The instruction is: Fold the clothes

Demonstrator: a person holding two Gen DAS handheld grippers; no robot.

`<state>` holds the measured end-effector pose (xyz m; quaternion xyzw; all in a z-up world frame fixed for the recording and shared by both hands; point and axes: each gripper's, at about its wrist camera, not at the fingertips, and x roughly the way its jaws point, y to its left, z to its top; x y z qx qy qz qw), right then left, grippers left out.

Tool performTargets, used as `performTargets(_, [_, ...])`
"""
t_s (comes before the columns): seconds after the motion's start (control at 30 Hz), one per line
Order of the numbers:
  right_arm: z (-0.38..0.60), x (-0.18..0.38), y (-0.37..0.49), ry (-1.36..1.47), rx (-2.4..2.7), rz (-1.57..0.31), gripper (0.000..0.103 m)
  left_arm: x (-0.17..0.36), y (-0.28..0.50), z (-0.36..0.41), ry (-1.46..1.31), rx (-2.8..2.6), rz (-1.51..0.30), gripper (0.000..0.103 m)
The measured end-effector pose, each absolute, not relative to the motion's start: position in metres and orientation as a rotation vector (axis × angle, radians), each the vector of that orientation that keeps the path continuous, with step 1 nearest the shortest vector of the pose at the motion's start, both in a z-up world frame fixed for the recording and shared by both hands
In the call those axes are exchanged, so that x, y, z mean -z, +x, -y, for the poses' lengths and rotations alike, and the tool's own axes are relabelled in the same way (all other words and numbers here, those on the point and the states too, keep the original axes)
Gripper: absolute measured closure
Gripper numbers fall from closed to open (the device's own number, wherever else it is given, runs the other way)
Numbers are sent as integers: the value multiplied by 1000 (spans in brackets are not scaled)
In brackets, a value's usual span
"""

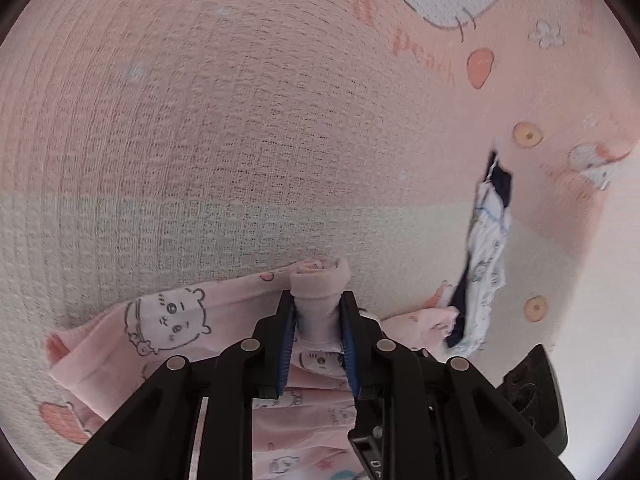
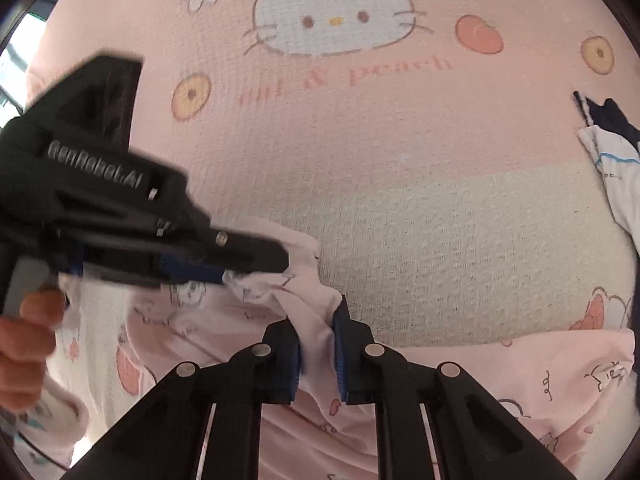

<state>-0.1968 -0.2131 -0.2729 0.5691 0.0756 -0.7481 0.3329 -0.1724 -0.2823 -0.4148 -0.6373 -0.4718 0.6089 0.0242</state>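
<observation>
Both grippers are pinching the pink garment [image 2: 256, 328] on the bedspread [image 2: 360, 140], the left gripper [image 1: 318, 312] clamping a bunched cuff and the right gripper [image 2: 316, 344] an edge fold, so a hard pull apart could slip either thin bite free.

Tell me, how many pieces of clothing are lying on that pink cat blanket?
2 that I can see. The pink cartoon-print garment lies nearest, pinched by both grippers. A white and navy garment lies at the right edge. More may be out of frame.
</observation>
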Motion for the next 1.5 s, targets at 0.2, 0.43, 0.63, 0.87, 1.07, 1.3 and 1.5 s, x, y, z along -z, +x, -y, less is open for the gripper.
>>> performTargets(0.2, [213, 257, -193, 1337, 2066, -184, 91, 413, -168, 287, -1733, -1831, 1678, 84])
performTargets(0.43, [196, 230, -183, 1153, 2135, -119, 91, 360, -174, 279, -1522, -1918, 1730, 84])
performTargets(0.63, [242, 241, -210, 1071, 2111, 15, 91, 304, -123, 374, -1363, -2015, 1730, 84])
performTargets(0.87, [281, 249, -220, 982, 2097, -39, 91, 297, -124, 405, -1251, -2052, 1775, 84])
performTargets(1.07, [303, 265, -233, 1000, 2078, -24, 91, 296, -127, 423, -1198, -2104, 1814, 84])
performTargets(1.3, [307, 282, -240, 1069, 2096, -133, 75, 289, -126, 437, -1317, -2352, 1776, 51])
performTargets(1.5, [262, 274, -243, 1055, 2158, -2, 26, 285, -115, 437, -1333, -2364, 1746, 40])
